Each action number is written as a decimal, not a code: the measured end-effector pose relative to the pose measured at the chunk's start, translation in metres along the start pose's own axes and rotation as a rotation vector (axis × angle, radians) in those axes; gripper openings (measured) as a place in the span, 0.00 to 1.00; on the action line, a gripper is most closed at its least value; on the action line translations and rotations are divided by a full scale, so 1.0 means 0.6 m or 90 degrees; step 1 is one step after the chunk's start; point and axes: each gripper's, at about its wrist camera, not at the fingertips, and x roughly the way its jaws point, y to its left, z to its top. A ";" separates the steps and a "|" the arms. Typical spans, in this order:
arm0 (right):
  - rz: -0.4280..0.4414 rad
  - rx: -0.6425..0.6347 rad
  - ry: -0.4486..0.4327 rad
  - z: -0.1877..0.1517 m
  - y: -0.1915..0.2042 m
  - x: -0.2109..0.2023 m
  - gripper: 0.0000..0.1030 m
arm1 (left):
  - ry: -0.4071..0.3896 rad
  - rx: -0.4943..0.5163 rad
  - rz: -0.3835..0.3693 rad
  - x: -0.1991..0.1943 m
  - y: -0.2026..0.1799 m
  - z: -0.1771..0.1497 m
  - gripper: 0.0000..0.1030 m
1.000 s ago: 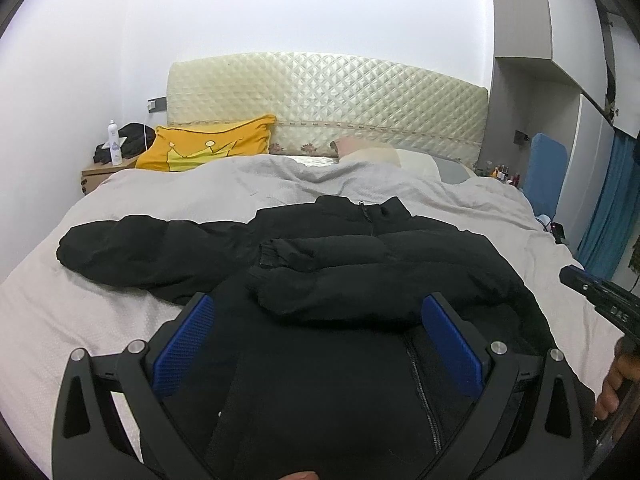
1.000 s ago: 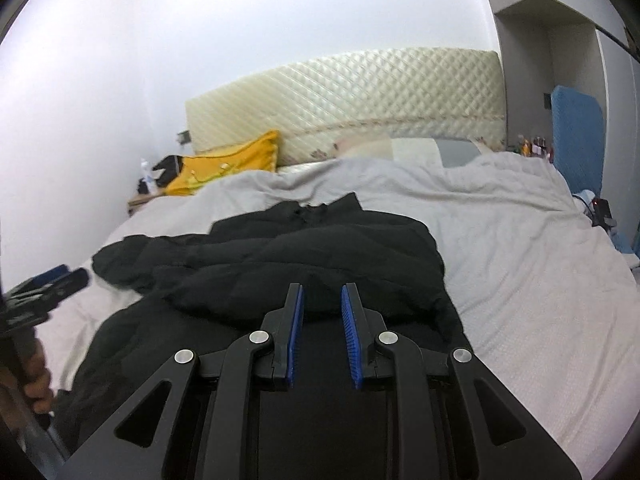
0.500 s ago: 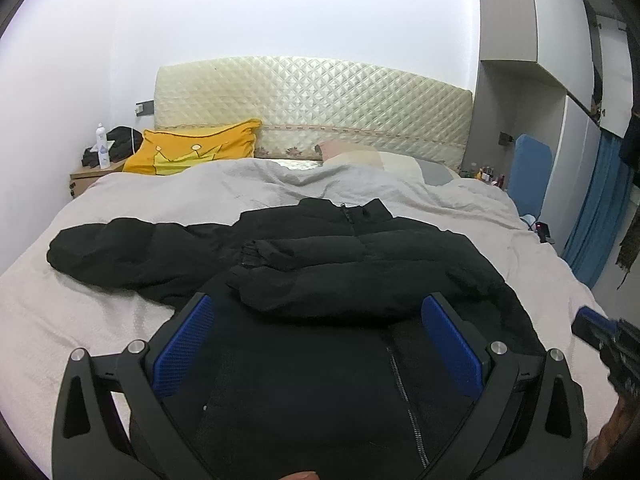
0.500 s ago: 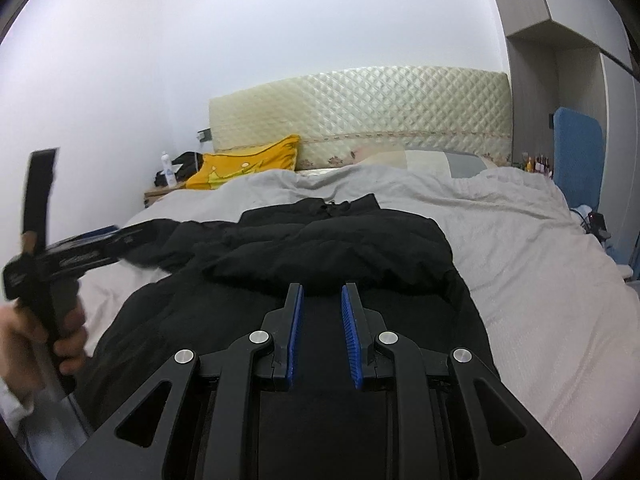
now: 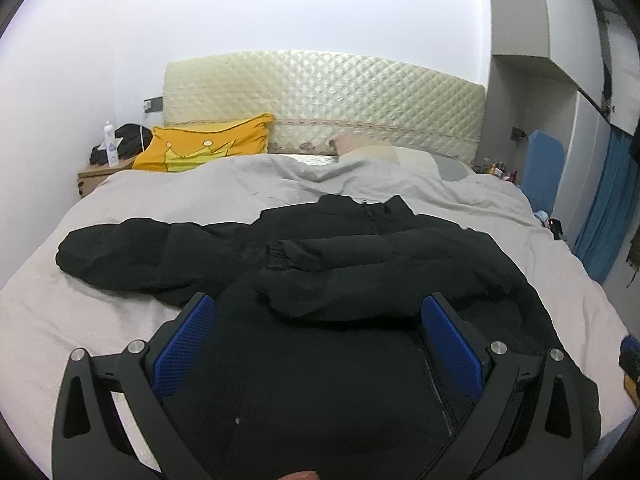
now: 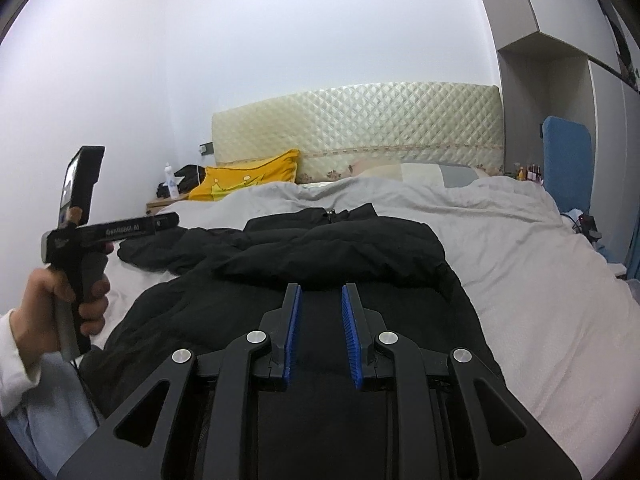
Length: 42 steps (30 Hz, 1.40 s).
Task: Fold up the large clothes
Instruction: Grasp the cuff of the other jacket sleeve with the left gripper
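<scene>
One black jacket. One bed, one headboard. One yellow pillow. One white bottle, far left. Two grippers: left, right.

Black puffer jacket, one sleeve folded across

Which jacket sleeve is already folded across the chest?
The right sleeve, its cuff lying on the jacket; the left sleeve still stretches out over the bed.

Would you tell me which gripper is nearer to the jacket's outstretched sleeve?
Left. The left gripper hangs open over the jacket's body beside the outstretched sleeve; the right gripper sits further right, above the hem.
</scene>
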 end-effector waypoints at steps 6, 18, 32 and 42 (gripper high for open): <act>-0.044 0.005 -0.033 -0.006 -0.014 -0.003 0.18 | 0.059 -0.045 0.024 0.033 0.057 0.057 1.00; -0.062 0.046 -0.026 -0.007 -0.040 0.000 0.24 | 0.103 -0.186 0.068 0.084 0.281 0.170 1.00; -0.070 0.065 0.042 -0.018 -0.024 0.060 0.64 | 0.137 -0.478 0.070 0.161 0.616 0.045 1.00; -0.093 0.104 0.101 -0.026 -0.026 0.110 0.76 | 0.111 -0.604 0.064 0.205 0.767 -0.070 1.00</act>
